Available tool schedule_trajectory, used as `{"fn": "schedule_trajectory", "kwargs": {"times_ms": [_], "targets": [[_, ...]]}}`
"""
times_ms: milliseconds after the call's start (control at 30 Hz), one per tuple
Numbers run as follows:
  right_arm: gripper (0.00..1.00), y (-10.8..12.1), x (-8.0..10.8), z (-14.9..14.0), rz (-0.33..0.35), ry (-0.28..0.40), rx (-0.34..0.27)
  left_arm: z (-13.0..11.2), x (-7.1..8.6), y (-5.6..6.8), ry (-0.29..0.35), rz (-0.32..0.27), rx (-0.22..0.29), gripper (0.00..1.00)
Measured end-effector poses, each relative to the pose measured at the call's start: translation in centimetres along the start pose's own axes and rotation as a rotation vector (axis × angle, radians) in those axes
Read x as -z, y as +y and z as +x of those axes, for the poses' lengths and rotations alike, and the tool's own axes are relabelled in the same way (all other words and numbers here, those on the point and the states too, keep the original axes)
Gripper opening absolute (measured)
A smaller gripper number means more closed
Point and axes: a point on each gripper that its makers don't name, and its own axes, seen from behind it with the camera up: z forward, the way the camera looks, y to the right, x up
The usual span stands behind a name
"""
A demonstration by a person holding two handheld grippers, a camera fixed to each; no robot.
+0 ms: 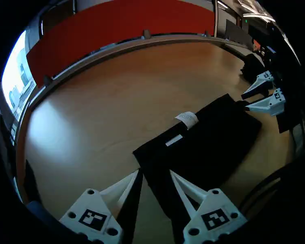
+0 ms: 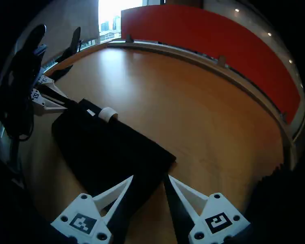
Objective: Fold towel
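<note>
The black towel [image 1: 209,142] lies flat on the surface [image 1: 112,101] as a narrow rectangle, so we judge at least one fold done. The left gripper [image 1: 154,173] and the right gripper [image 2: 150,179] stand at opposite ends of the towel, fingers apart and clamping nothing. We think a further fold is left.

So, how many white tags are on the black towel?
2. In the left gripper view, a larger curled tag sits at the far edge of the black towel; a smaller flat tag lies just beside it on the top face. Others may be hidden underneath.
</note>
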Motion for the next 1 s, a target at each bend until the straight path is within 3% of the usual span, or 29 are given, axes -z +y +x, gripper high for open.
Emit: {"fn": "schedule_trajectory", "kwargs": {"times_ms": [100, 233, 433, 667, 833, 933, 1000], "targets": [[0.54, 0.3, -0.1, 0.1, -0.009, 0.0, -0.002, 0.1, -0.2, -0.3, -0.002, 0.009, -0.008, 0.41], [0.61, 0.8, -0.2, 0.1, -0.02, -0.001, -0.004, 0.2, -0.4, -0.8, -0.001, 0.02, -0.004, 0.6], [0.64, 1.6, -0.1, 0.3, -0.033, 0.001, -0.004, 0.4, -0.4, -1.5, 0.003, 0.035, 0.01, 0.68], [0.67, 2.3, -0.2, 0.8, -0.049, 0.006, -0.002, 1.0, -0.4, -2.7, 0.012, 0.066, 0.019, 0.69], [0.76, 2.5, 0.0, 1.4, -0.062, 0.019, -0.006, 1.4, -0.1, -3.3, 0.023, 0.08, 0.035, 0.74], [0.87, 2.7, 0.2, 1.6, -0.07, 0.026, -0.012, 1.5, 0.1, -3.5, 0.03, 0.079, 0.048, 0.84], [0.89, 2.8, 0.3, 1.7, -0.074, 0.03, -0.017, 1.5, 0.3, -3.5, 0.033, 0.077, 0.057, 0.92]]}}
